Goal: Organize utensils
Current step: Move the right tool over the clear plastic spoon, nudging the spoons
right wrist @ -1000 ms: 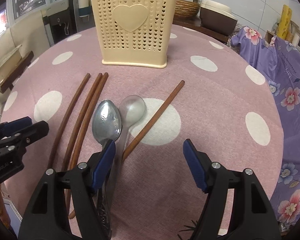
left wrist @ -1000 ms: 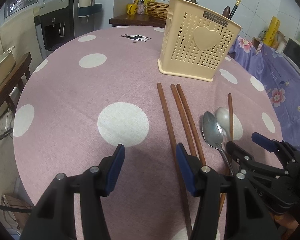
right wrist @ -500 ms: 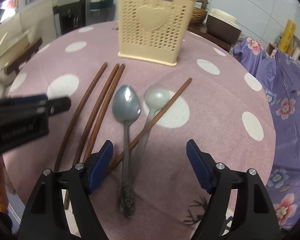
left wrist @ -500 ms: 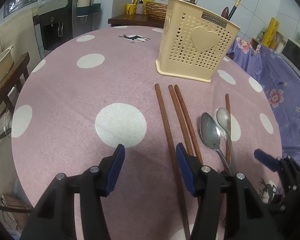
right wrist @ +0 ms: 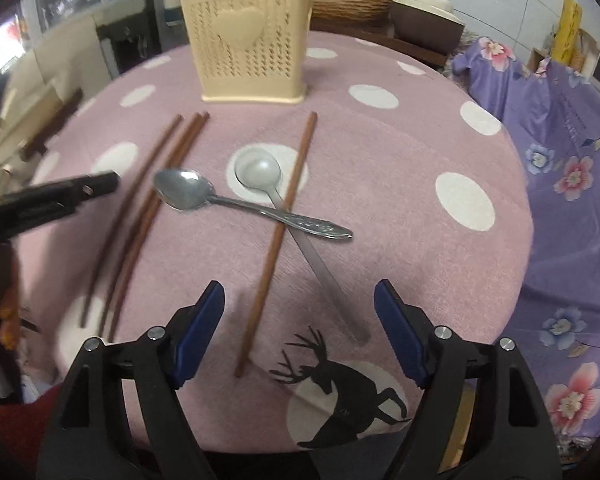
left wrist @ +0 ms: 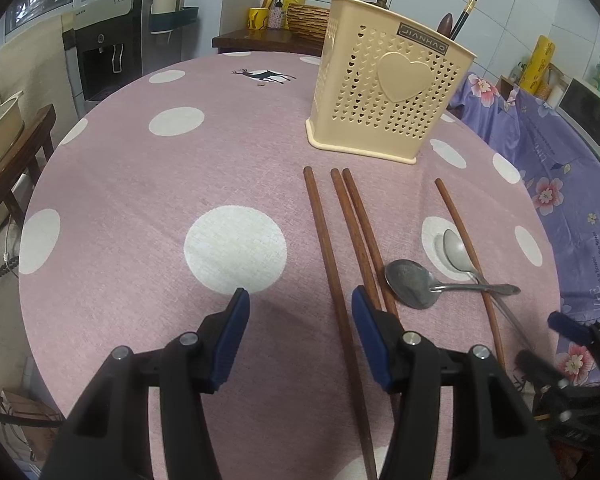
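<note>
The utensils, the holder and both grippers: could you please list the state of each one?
Left gripper: open, empty.
Right gripper: open, empty.
Holder: upright, already holding utensils.
Four chopsticks: flat on the table.
Steel spoon: lying across the pale spoon.
Pale spoon: underneath.

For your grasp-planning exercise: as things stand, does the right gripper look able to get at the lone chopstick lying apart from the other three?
Probably yes. The right gripper is open and empty, and the lone chopstick has its near end between the fingers, uncovered. Farther up, the metal spoon lies across it.
</note>
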Available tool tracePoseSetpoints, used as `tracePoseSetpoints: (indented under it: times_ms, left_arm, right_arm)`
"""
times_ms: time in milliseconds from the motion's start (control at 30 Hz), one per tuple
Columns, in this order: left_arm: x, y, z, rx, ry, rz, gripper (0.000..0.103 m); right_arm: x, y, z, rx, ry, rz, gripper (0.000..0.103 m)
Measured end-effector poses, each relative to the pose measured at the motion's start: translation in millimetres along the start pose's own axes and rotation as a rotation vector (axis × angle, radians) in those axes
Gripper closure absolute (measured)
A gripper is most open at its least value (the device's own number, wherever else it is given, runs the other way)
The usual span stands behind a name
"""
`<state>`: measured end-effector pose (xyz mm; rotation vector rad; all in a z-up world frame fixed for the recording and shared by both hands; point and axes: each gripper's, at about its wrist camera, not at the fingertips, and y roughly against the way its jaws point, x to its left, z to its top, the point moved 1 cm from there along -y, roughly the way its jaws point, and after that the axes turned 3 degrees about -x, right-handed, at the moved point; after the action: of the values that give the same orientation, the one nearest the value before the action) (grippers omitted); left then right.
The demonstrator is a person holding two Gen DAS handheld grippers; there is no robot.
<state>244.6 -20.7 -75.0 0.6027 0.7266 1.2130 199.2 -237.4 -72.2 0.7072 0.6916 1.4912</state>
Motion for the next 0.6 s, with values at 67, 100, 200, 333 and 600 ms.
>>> tracePoseSetpoints:
  times_ms: [67,100,200,333,600]
  left_arm:
    - [0.8,0.0,0.2,0.0,0.003,0.003,0.049]
    - [1.0,0.1,0.2,-0.001,0.004,0.003,0.049]
    - [-0.1,0.6,-0.4,0.0,-0.001,0.005,0.049]
    - [-0.8,1.9,-0.4,-0.001,-0.003,0.004,0.049]
    - [-1.5,0.8,-3.4,0.007,0.001,-0.005,0.049]
  right_arm:
    - [-10.2,6.4,7.1,-0.052,-0.044,-0.003,0.026]
    - [-13.6,5.9,11.5,-0.068,-0.055,-0.012,0.028]
    - [-21.1,-5.5,26.9,-0.092,-0.069,-0.029,0.038]
    - [-24.8,-32.1,44.6,-0.074,-0.001,-0.076,0.045]
    - [-22.2,-58.3,51.8,0.103,0.178,-0.055,0.043]
